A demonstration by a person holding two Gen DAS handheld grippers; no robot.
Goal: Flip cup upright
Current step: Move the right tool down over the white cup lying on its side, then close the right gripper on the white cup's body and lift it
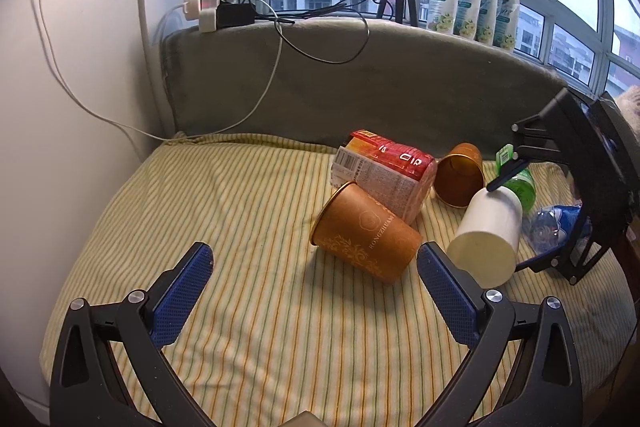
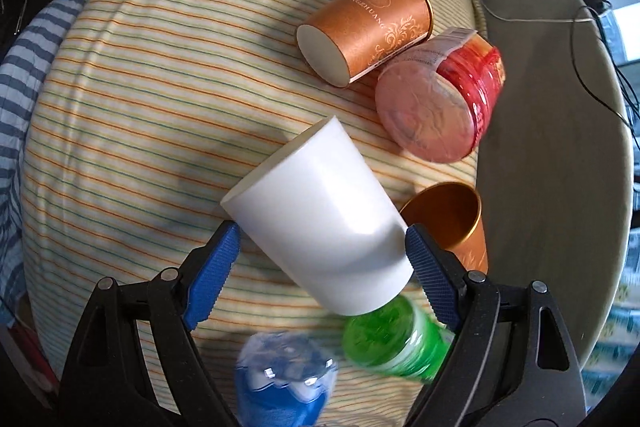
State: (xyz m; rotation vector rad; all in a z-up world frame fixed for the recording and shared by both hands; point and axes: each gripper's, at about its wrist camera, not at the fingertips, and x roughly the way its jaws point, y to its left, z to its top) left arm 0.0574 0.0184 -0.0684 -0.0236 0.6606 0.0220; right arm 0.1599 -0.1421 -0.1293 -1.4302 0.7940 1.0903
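White cup lies tilted mid-frame between the spread, seemingly untouching fingers of the right gripper. Closing comes next, then righting it; the left gripper waits open.

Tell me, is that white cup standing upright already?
No, the white cup lies tilted on its side between the right gripper fingers.

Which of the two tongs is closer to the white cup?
The right. Its tongs straddle the white cup, one finger on each side of it. The left tongs are open beside the cup, nearer the orange cup.
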